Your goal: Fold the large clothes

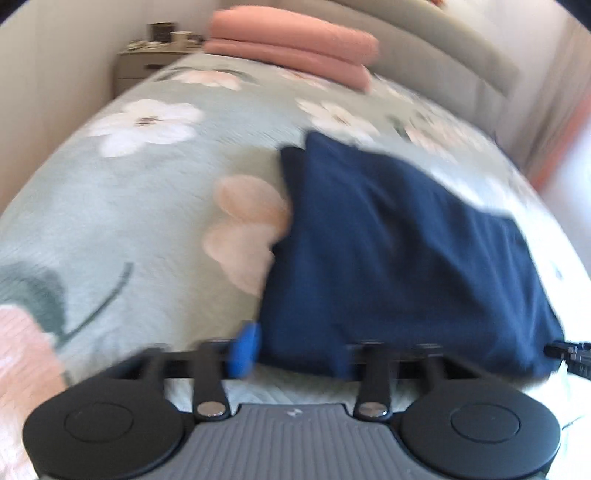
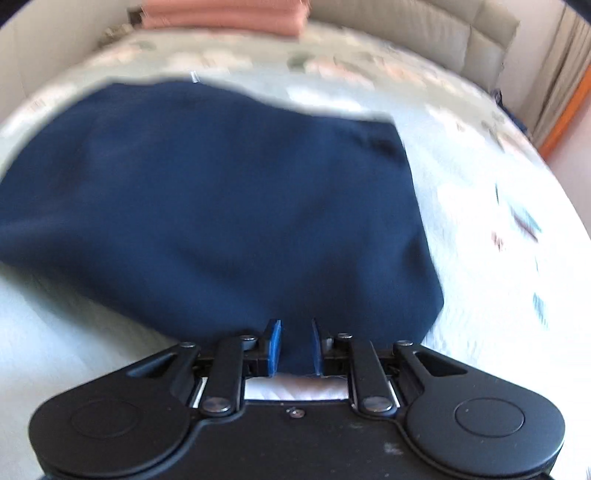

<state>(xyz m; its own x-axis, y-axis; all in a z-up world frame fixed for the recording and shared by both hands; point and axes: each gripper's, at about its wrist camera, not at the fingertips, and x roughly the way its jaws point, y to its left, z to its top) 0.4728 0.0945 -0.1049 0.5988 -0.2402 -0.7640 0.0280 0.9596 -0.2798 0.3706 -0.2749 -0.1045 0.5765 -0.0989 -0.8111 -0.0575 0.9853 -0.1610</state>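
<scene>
Floral bedding [image 1: 122, 221] in pale green covers the bed, with a padded headboard [image 2: 424, 26] behind and a nightstand [image 1: 140, 66] in the far corner. Folded pink blankets [image 1: 291, 44] are stacked near the headboard. On the bedspread lies the folded navy garment [image 2: 207, 206], its near edge reaching both tools. The left gripper [image 1: 295, 354] stands spread wide, one blue pad [image 1: 243, 350] just beside the cloth's left edge and clear of it. The right gripper [image 2: 295, 350] is narrowed onto a pinch of the navy fabric between its blue pads [image 2: 274, 347].
</scene>
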